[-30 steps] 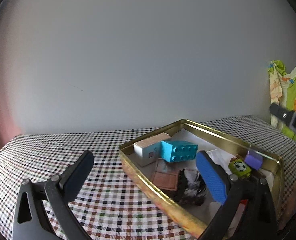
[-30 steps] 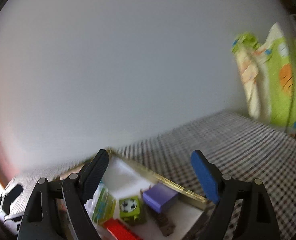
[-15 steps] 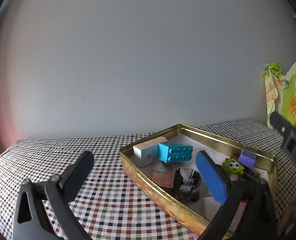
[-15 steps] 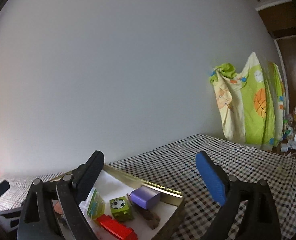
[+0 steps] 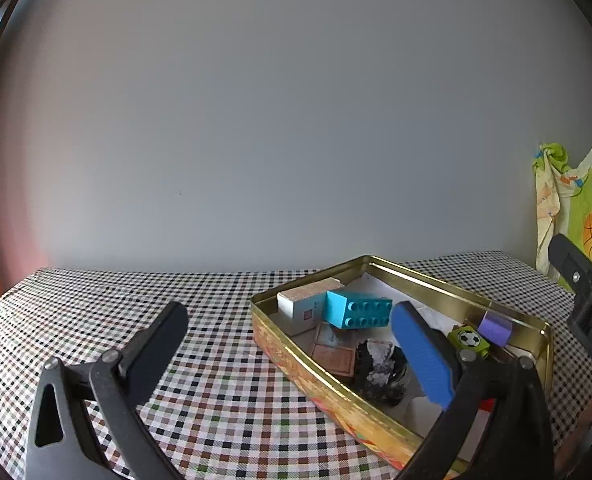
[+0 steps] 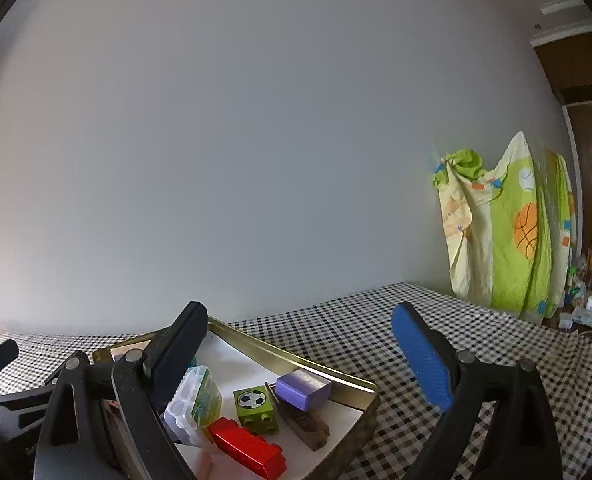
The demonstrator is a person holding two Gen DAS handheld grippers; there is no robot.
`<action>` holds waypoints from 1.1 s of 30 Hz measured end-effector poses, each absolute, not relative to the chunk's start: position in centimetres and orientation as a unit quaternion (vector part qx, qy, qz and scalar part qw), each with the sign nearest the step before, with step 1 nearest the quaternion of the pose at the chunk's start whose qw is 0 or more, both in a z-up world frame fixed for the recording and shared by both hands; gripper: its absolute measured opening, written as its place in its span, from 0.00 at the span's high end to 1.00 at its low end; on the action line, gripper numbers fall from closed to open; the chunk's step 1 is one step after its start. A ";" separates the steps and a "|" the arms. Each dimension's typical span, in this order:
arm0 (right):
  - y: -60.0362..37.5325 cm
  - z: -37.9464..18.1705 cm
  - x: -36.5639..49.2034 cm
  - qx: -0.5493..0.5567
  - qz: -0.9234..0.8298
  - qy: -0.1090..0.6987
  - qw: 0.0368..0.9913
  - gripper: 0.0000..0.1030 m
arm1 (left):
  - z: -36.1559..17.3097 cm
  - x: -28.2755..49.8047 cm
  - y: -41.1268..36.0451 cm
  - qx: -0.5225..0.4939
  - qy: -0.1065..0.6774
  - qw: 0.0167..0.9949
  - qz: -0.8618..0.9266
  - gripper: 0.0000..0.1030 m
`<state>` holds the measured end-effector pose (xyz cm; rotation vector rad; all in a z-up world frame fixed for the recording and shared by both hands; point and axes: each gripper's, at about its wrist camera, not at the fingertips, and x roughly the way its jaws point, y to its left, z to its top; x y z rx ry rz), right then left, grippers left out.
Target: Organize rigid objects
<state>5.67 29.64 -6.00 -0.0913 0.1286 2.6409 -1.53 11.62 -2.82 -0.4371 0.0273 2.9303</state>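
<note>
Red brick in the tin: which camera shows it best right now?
The right wrist view: the red brick lies whole and close, in the gold tin beside the green football brick. In the left wrist view only a red sliver peeks out behind that claw's own finger.

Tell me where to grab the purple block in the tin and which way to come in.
Grip the purple block across its two long side faces, coming down from above with the right gripper, which hangs open nearest it. It lies flat-topped and propped on a brown piece, close to the tin's far wall with the soccer-ball brick beside it, so a sideways approach looks blocked.
</note>
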 end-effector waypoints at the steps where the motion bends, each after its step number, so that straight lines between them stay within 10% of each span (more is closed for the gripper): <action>1: 29.5 -6.0 5.8 -0.030 0.968 0.045 0.245 0.08 | -2.8 -1.6 11.6 -0.148 0.009 0.089 0.985 0.00; 33: 27.2 -5.6 7.0 -0.012 0.977 0.016 0.211 0.01 | -2.6 -0.3 10.8 -0.147 0.002 0.078 0.986 0.00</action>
